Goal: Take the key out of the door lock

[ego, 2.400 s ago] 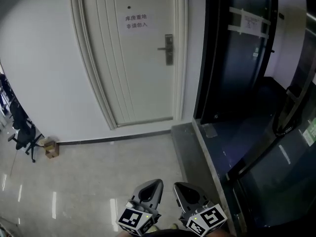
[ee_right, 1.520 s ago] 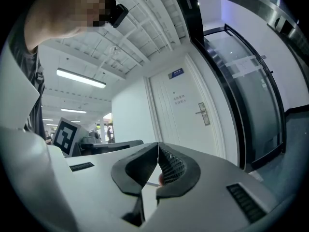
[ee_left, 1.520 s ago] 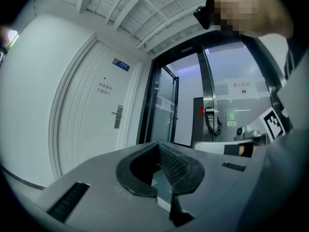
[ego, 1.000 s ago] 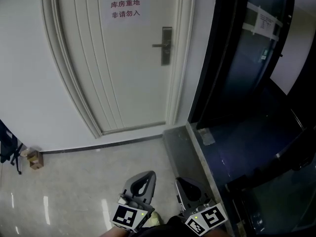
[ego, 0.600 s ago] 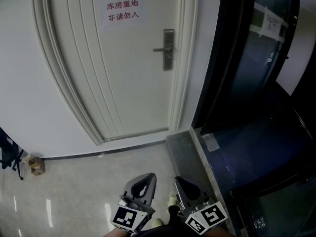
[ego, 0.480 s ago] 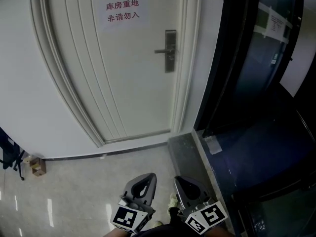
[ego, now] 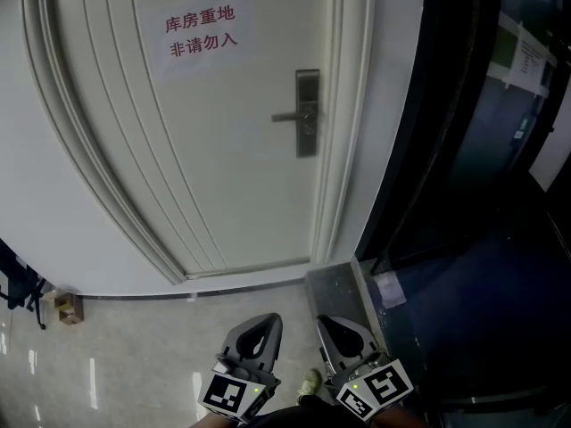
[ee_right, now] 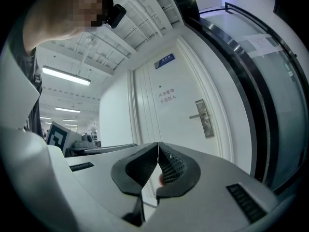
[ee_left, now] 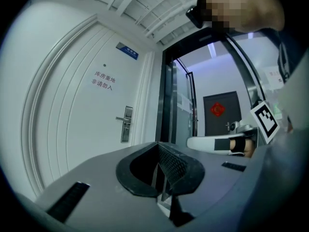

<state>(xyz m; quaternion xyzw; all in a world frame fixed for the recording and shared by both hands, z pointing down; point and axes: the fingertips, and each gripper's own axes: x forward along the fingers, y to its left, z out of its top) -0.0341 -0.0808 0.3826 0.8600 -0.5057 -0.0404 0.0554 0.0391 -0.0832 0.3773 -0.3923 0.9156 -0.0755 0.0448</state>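
Below, the left claw [ego: 264, 326] and the right claw [ego: 335, 330] are held side by side over the floor [ego: 134, 364], each with its jaws pressed together and nothing between them. Far ahead stands the closed white door [ego: 223, 150]. Its lock plate [ego: 307, 112], with lever handle [ego: 287, 116], sits at the door's right edge, well apart from both claws. Any key there is too small to make out.

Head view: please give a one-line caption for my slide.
Left claw and right claw, both shut, low before the closed white door and its lock.
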